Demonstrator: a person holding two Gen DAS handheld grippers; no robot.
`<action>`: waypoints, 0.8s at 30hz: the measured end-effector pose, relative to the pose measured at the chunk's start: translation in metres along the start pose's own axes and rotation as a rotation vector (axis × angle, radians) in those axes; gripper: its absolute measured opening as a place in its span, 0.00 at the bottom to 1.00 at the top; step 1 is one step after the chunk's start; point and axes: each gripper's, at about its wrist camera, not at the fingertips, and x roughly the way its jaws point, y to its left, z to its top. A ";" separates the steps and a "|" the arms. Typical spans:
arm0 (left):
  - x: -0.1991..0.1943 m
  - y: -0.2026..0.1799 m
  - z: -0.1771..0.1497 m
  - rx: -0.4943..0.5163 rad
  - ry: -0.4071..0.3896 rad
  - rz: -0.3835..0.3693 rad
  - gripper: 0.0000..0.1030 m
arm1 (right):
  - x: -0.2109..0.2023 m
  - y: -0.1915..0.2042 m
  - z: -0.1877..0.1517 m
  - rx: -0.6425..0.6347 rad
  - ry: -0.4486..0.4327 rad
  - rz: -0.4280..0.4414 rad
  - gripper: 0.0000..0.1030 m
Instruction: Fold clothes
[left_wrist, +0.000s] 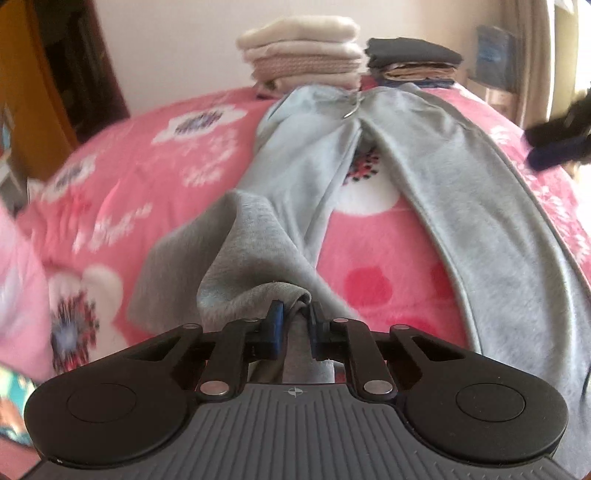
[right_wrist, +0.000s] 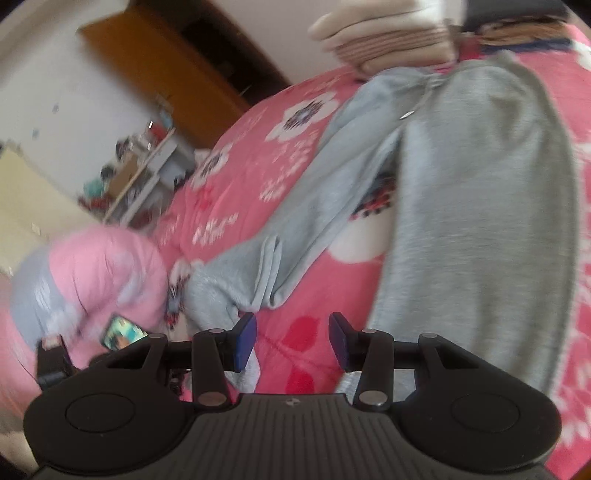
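Grey sweatpants (left_wrist: 436, 206) lie spread on a bed with a pink flowered blanket (left_wrist: 147, 192), waistband at the far side beside two stacks of folded clothes: a cream one (left_wrist: 303, 51) and a dark one (left_wrist: 410, 59). Pink pillow (right_wrist: 92, 273) and a phone (right_wrist: 122, 332) sit near the bed edge. Left gripper (left_wrist: 295, 321) jaws clamped on one leg's cuff, lifting it. Right gripper (right_wrist: 291, 336) jaws apart, nothing between them, over blanket near the other leg.
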 end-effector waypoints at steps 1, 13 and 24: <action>0.000 -0.005 0.006 0.019 -0.003 0.006 0.11 | -0.014 -0.003 0.003 0.004 -0.022 -0.003 0.45; 0.015 -0.084 0.075 0.287 0.357 -0.328 0.16 | -0.122 -0.030 0.042 0.042 -0.268 -0.022 0.45; -0.005 0.031 0.105 0.049 0.125 -0.548 0.48 | -0.040 -0.013 0.057 0.004 -0.275 -0.137 0.45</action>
